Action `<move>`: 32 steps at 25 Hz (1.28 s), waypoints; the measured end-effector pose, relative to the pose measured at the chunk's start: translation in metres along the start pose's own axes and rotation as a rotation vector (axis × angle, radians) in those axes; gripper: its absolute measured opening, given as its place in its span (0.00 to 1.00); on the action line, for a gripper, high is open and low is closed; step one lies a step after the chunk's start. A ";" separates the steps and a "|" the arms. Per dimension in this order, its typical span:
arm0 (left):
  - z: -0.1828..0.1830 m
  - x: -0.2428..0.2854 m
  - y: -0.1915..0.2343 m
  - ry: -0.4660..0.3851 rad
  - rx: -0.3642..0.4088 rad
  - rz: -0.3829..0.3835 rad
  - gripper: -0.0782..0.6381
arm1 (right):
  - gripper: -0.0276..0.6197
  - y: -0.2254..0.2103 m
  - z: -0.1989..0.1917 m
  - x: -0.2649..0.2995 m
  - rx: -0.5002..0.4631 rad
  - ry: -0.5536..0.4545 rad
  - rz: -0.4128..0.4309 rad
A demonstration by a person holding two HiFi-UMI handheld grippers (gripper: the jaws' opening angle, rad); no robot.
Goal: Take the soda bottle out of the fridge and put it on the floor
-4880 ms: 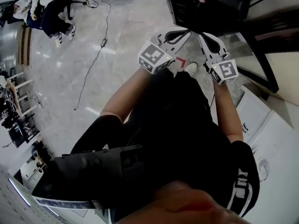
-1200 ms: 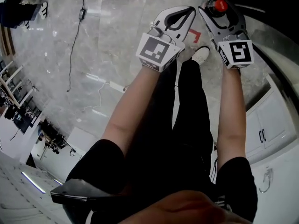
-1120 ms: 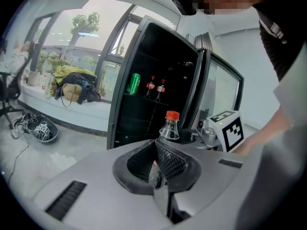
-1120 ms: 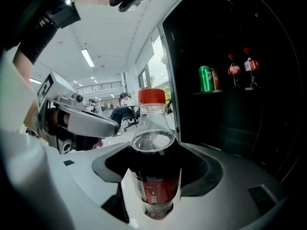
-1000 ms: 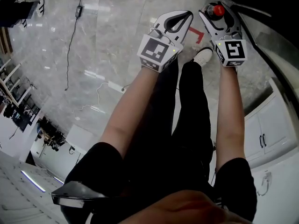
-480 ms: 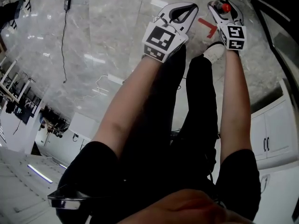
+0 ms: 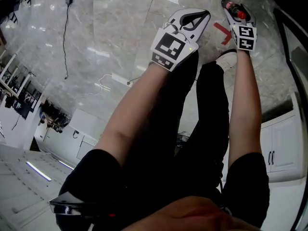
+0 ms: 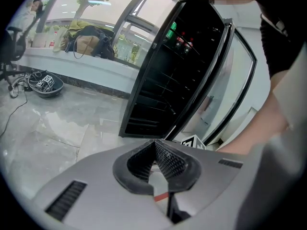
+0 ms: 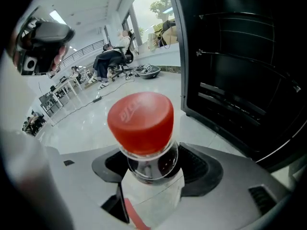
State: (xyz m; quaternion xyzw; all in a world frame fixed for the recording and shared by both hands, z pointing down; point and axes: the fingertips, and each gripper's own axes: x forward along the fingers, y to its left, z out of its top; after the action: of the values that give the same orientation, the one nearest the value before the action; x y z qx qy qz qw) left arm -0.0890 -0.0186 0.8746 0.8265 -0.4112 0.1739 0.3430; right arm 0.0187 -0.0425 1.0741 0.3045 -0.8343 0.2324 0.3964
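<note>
- The right claw (image 9: 149, 169) is clamped on the neck of the soda bottle (image 9: 140, 121), just under its red cap (image 9: 140, 120). The cap points back towards that claw's camera.
- The bottle is out of the fridge (image 9: 230, 80), whose dark wire shelves stand ahead of the right claw and to its right.
- In the head view the bottle hangs in this claw above the pale marble floor (image 7: 120, 42), near a red tape mark (image 7: 221, 32).
- The left claw (image 8: 154, 164) has its ribbed tips pressed together with nothing between them.
- Ahead of the left claw the fridge stands with its glass door (image 8: 235, 95) swung open, and a few bottles (image 8: 181, 40) sit on its top shelf.
</note>
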 end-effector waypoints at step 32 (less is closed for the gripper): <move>0.175 -0.155 -0.156 0.036 0.140 0.000 0.11 | 0.54 0.106 0.160 -0.342 -0.121 -0.079 0.228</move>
State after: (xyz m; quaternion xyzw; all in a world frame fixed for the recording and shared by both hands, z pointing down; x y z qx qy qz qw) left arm -0.0572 0.0107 0.5971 0.8453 -0.3917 0.2170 0.2916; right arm 0.0334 0.0424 0.6919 0.1920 -0.8909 0.2131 0.3521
